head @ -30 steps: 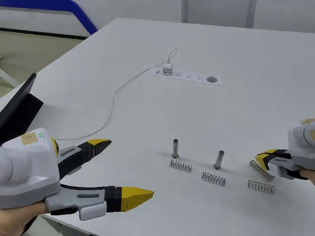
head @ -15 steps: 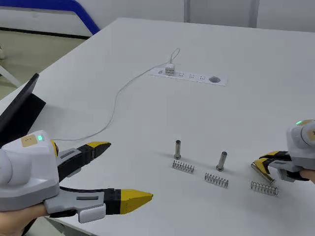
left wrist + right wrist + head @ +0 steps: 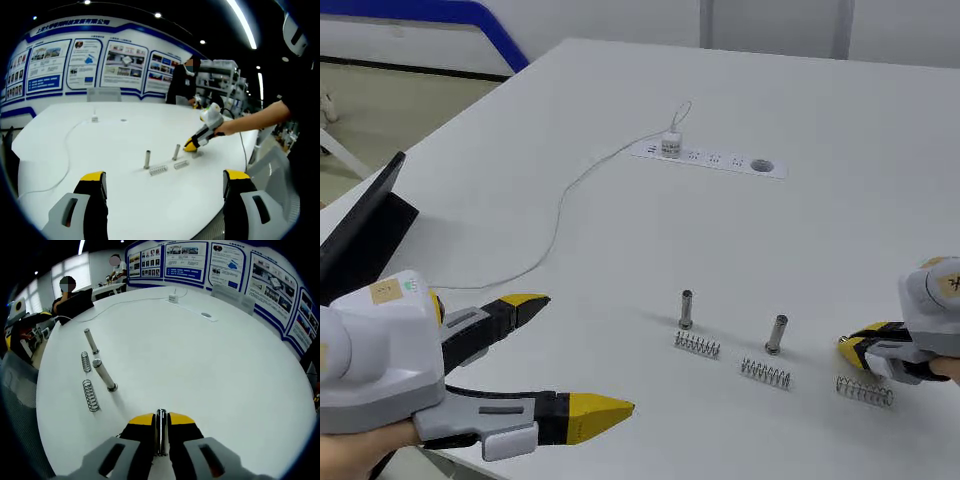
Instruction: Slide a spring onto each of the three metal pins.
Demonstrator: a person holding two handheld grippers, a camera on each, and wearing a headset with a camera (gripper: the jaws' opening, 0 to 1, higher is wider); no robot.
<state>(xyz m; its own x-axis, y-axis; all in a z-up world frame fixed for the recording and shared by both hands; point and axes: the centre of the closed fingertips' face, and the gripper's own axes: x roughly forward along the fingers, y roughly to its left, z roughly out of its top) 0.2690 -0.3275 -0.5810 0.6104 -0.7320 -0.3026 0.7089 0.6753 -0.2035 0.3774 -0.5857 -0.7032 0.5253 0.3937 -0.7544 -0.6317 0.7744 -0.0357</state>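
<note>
the right gripper (image 3: 851, 348) is pinching a pin (image 3: 160, 432); the left gripper (image 3: 587, 352) is hovering, jaws spread wide.

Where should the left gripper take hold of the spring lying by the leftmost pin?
Pinch the spring across its coils near one end, coming down from above. It lies flat on the table, sides exposed, and the other end stays free for the pin.

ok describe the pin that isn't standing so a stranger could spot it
On the white table, two pins stand in a row, each with a spring beside it. The third pin is at that row's end, clamped between the yellow tips of the right gripper: the only one gripped, not standing free.
</note>
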